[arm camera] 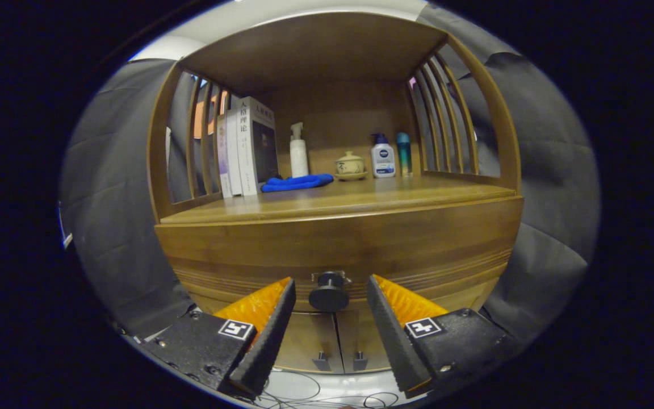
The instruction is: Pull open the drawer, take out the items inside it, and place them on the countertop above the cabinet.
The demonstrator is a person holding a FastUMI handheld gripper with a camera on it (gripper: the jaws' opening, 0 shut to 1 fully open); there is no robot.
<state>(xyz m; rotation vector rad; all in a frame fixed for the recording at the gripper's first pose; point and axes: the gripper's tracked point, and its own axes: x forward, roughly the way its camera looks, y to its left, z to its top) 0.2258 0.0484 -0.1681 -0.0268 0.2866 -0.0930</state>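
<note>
Gripper (330,295) open, fingers spread wide, nothing held. Drawer knob (328,294), dark and round, sits between the fingertips, touched by neither finger. Drawer (338,250) shut, its front flush with the cabinet face just under the front edge of the counter (361,199). Drawer contents hidden.

Below the drawer, two cabinet doors (335,341) closed, a small handle near the meeting edge of each.

On the counter, along the back edge: books (244,147) standing upright at the left rear corner against the slatted side; a white pump bottle (298,152) just beside them; a small lidded ceramic cup (350,166) on a saucer near the middle; a white lotion bottle (383,156) with a dark pump, and a teal bottle (403,153) close beside it, toward the right rear corner. Blue cloth (297,182) lying crumpled in front of the books and the pump bottle, well back from the front edge.

Cables (304,397) lying loose on the floor beneath the gripper.
</note>
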